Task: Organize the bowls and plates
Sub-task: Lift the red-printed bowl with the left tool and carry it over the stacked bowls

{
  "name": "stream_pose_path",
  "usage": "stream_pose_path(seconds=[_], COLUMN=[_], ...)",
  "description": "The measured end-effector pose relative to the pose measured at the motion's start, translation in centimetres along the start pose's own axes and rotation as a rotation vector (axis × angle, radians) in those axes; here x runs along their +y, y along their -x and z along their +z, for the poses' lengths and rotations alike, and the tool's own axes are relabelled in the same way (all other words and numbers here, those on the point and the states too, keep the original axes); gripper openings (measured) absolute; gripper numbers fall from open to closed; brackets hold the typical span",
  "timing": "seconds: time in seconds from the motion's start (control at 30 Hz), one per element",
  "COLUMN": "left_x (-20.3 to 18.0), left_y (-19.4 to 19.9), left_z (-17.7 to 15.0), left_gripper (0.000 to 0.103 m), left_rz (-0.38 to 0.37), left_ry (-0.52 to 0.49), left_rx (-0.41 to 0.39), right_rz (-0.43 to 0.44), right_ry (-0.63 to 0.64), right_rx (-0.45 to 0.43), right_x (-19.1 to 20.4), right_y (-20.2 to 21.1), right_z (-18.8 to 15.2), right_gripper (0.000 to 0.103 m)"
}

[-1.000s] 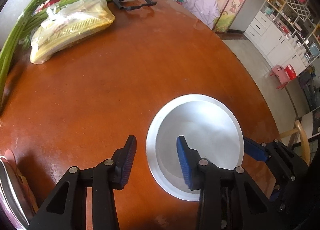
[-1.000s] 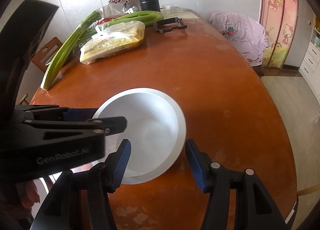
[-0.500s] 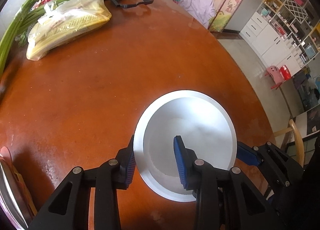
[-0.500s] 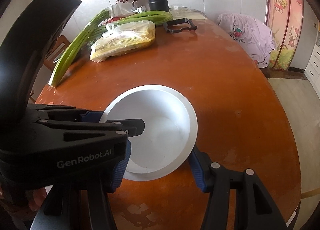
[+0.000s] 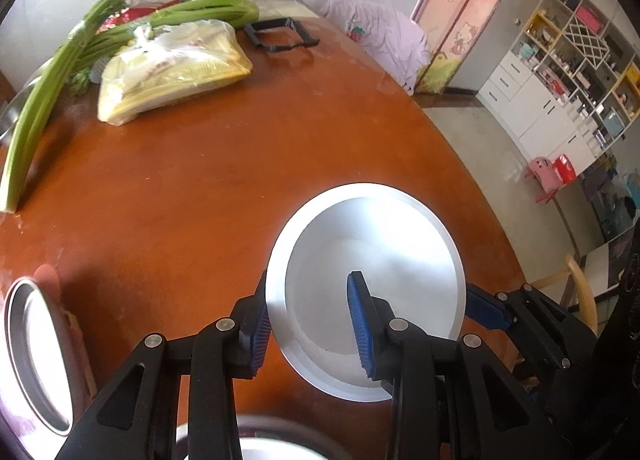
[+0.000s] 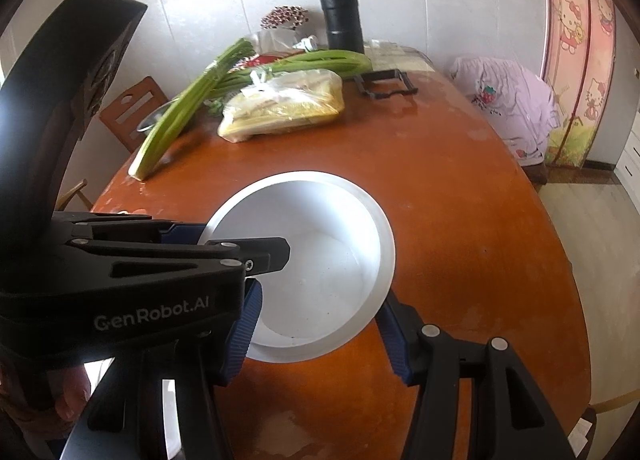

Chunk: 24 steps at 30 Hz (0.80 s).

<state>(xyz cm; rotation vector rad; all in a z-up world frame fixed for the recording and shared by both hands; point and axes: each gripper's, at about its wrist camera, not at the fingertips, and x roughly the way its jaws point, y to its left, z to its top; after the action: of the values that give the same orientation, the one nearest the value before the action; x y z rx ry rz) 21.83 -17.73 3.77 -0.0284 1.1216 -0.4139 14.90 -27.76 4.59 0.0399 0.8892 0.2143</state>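
So the white bowl [image 5: 372,292] is held between both grippers over the near end of the orange-brown table [image 5: 192,188]. The left gripper [image 5: 312,324] has its jaws pinched on the bowl's rim: one blue pad outside the wall, the other reaching down inside the bowl (you can see that inner finger clearly in the right wrist view too). Those jaws have just been closing a bit, with the rim between them.

The right gripper [image 6: 320,334] straddles the opposite side, with the bowl's near part sitting between its two blue pads. The pad on the right of that view is tucked under the rim and touching it. The other pad is half hidden behind the left gripper's black body, so I can't tell if it actually presses on the bowl.

Whether the bowl's base is touching the table is also hard to say, since its underside is hidden.

Other stuff: a metal plate [image 5: 36,356] at the left edge of the left wrist view is cut off, and there's another round rim [image 5: 256,444] at the bottom, blocked by the gripper.
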Motion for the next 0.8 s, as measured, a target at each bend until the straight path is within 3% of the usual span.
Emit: stream_pose_path(seconds=[0.8], left_x=[4.4], left_y=[7.7], left_z=[-5.9], left_gripper=[0.036], left_rz=[0.008], left_ry=[0.066], left_rx=[-0.114], right_rz=[0.037], right_ry=[0.135], right_rx=[-0.054], right_x=[8.3], right_y=[4.1], right_z=[-1.8], right_gripper=[0.056])
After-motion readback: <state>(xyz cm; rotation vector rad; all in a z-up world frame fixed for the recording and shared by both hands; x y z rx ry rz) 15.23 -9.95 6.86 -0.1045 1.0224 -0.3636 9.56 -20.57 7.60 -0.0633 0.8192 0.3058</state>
